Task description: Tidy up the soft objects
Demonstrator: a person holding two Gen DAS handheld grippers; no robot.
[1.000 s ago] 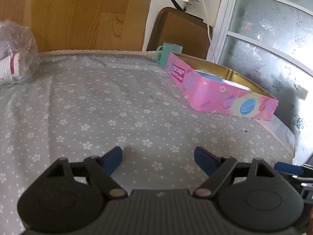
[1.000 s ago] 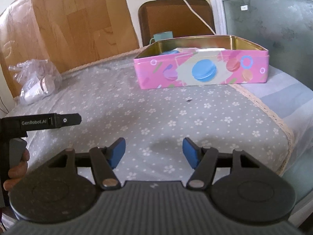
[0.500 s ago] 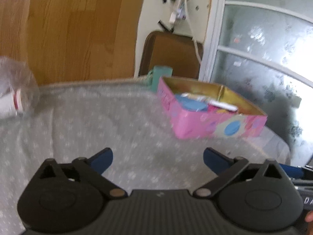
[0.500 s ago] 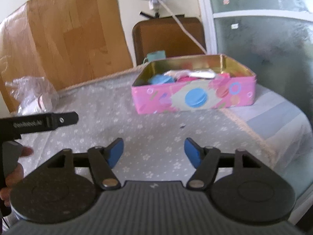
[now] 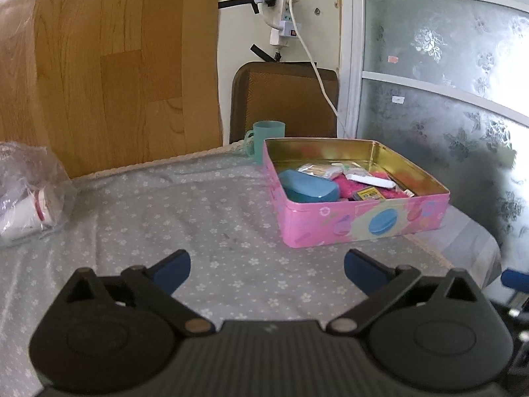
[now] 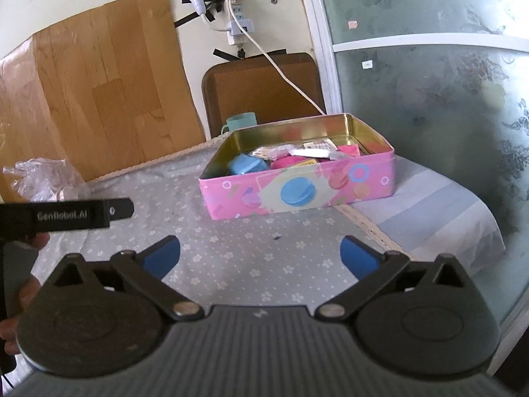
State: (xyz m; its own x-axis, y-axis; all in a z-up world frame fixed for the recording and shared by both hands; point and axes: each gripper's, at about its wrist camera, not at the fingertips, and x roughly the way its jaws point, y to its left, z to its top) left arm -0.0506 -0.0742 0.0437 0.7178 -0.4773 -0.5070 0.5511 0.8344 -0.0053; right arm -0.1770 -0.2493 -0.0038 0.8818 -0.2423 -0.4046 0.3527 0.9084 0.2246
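Observation:
An open pink tin stands at the far right of the flowered tablecloth. Inside lie a blue case, a pink fluffy thing and small packets. My left gripper hovers open over the cloth in front of the tin, with nothing between its fingers. My right gripper is also above the cloth; its jaws are opening and hold nothing. The left gripper's black body shows at the left of the right wrist view, held by a hand.
A teal cup stands behind the tin, before a brown chair back. A crumpled plastic bag lies at the far left. The table's edge drops off at the right by a frosted glass door.
Both grippers have risen and tilted, so the tin's inside now shows. The jaws of both have spread wider. Nothing was taken hold of.

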